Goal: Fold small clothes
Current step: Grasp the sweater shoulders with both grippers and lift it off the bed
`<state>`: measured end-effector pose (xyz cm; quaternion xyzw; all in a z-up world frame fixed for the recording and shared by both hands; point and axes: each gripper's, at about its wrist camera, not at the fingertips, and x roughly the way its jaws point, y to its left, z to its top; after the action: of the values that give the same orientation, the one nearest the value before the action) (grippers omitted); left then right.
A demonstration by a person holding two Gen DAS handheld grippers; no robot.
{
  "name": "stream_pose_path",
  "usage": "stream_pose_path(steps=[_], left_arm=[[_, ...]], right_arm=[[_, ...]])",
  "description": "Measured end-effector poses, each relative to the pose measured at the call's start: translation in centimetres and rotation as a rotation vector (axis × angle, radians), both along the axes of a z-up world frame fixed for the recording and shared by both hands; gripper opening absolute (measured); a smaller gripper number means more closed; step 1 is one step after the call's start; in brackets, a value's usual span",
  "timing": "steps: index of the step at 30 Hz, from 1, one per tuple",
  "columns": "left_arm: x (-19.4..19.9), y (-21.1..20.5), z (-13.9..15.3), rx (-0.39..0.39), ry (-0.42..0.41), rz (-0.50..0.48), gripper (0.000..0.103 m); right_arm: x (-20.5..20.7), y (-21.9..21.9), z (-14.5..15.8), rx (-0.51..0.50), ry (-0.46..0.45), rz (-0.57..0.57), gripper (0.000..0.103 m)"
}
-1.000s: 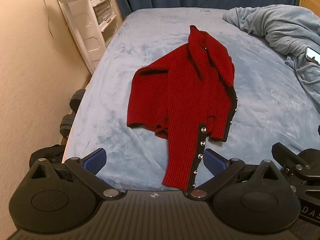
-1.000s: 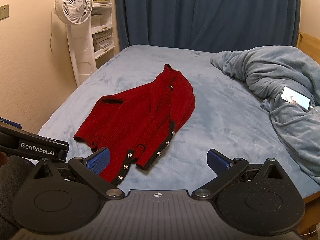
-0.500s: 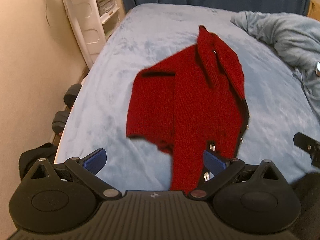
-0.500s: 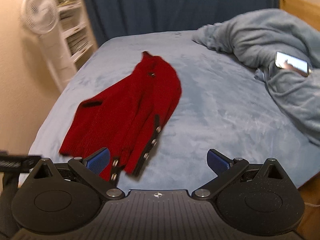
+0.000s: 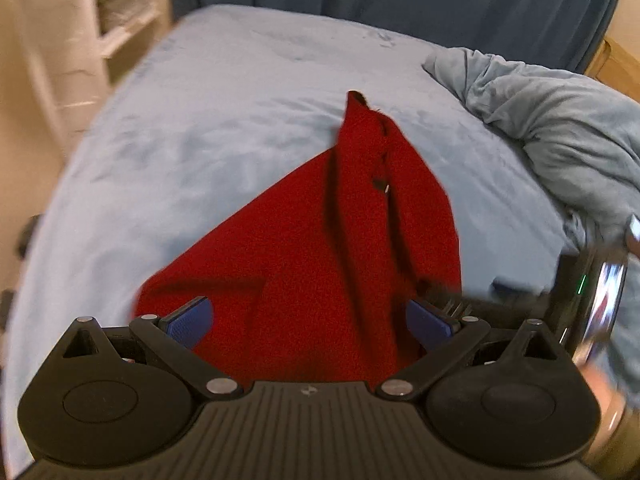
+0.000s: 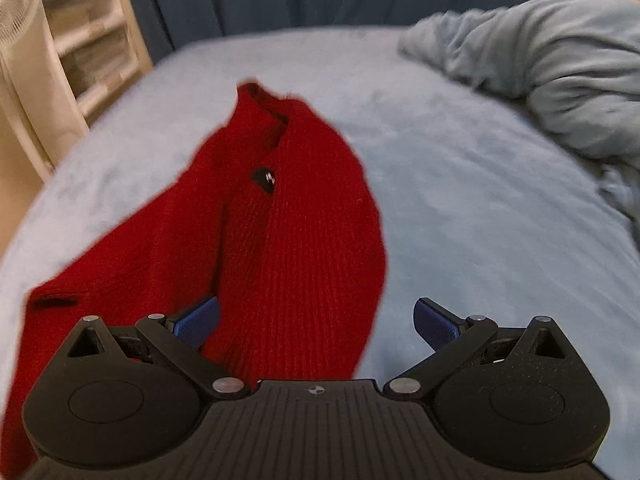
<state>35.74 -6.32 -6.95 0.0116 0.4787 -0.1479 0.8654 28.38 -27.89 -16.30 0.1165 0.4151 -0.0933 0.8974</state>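
Left wrist view: left gripper (image 5: 308, 322) stands with jaws apart, low over the near part of the red cardigan (image 5: 320, 264) lying mid-bed (image 5: 200, 128); a sound grasp calls for pinching the hem edge alone, not the sheet beneath. Right wrist view: right gripper (image 6: 316, 320) likewise spread, straddling the cardigan's right border. No legible writing in either view.

A big bed with a soft, fuzzy light blue cover (image 5: 248, 92) fills both views. A small red knitted cardigan (image 6: 288, 240) lies spread out on the cover, near the front edge, with its neck end pointing to the far side. A crumpled grey-blue blanket (image 6: 552, 56) sits in a heap on the bed's right side, apart from the cardigan.
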Motion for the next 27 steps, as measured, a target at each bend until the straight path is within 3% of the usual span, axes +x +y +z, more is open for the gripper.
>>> stream_pose_path(steps=[3,5,6,7,8,9,10,12,16,18,22,24,27], left_arm=[[7.0,-4.1,-3.2,0.008,0.074,-0.02,0.103],[11.1,-6.6,-6.0,0.0,0.162,-0.033,0.102],[12.5,-7.7,-7.2,0.012,0.191,-0.035,0.101],[13.7,-8.6,-8.4,0.03,0.196,-0.041,0.094],[14.4,-9.3,-9.4,0.069,0.185,-0.032,0.049],[15.1,-9.7,-10.3,0.095,0.198,-0.019,0.009],[15.6,-9.6,-10.7,0.087,0.213,0.006,0.008],[15.5,-8.4,-9.6,0.089,0.159,0.052,0.007],[13.5,-4.1,-4.1,0.144,-0.043,0.039,0.007],[11.5,-0.5,-0.4,0.177,-0.145,0.055,0.007],[4.6,7.1,7.8,0.168,-0.29,0.097,0.007],[0.3,10.9,11.3,0.14,-0.339,0.111,0.007],[-6.6,15.0,15.5,0.13,-0.432,0.121,0.007]], right_arm=[[3.5,0.9,-2.8,-0.054,0.069,0.036,0.094],[4.9,1.4,-3.7,-0.125,0.075,0.082,0.076],[5.2,1.5,-3.9,-0.163,0.066,0.099,0.072],[5.3,1.2,-3.8,-0.189,0.045,0.108,0.056],[5.3,0.7,-3.6,-0.194,0.023,0.106,0.027],[5.1,-0.3,-3.1,-0.175,0.012,0.094,0.023],[4.9,-1.6,-2.6,-0.126,-0.001,0.076,0.022],[3.7,-3.8,-1.2,-0.061,-0.048,0.025,0.02],[0.0,-7.7,2.9,-0.159,-0.149,-0.069,0.018],[-2.5,-9.7,5.7,-0.157,-0.213,-0.126,0.017],[-10.0,-10.7,12.9,-0.21,-0.388,-0.176,0.006],[-14.3,-10.2,16.7,-0.284,-0.463,-0.175,0.005],[-21.3,-9.4,20.4,-0.274,-0.556,-0.163,0.005]])
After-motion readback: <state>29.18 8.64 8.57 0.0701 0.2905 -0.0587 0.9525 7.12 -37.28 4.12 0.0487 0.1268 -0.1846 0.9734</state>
